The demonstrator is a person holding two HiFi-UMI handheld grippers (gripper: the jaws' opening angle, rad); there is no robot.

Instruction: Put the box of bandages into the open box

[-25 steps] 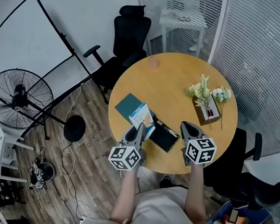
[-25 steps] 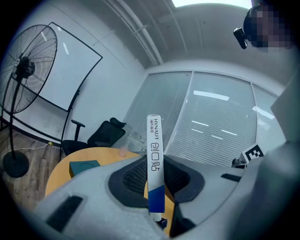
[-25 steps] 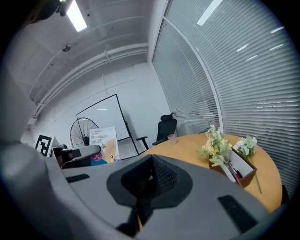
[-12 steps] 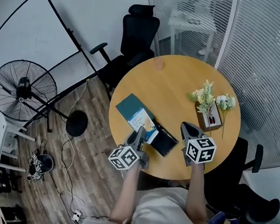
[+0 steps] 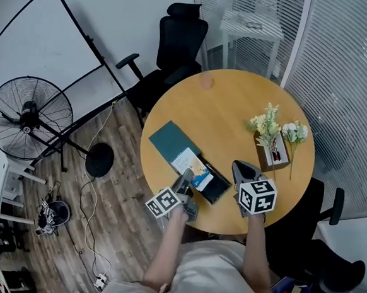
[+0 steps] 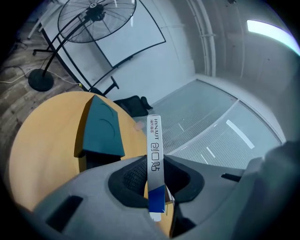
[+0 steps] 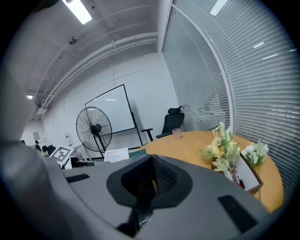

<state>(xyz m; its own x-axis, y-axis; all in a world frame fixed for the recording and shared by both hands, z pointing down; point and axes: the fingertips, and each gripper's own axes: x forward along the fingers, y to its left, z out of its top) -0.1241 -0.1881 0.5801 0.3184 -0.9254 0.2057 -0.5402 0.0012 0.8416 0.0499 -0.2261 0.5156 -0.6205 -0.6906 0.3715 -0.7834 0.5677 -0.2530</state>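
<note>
Lowered and rolled flatter since a second ago, the left gripper (image 5: 185,176) reaches forward on an outstretched forearm, its jaws clamped on the thin edge of the bandage box (image 5: 192,167). That box hangs over the left end of the open box (image 5: 217,188), whose dark inside otherwise shows bare. The right gripper (image 5: 237,171) hovers just right of the open box, jaws pressed together on nothing. A teal lid (image 5: 170,141) lies beyond the open box's left end.

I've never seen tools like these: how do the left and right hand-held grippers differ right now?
The left hand-held gripper clamps the bandage box; the right hand-held gripper is shut on nothing. The left holds its load at the open box; the right sits beside that box, over bare table. Both bear marker cubes.
</note>
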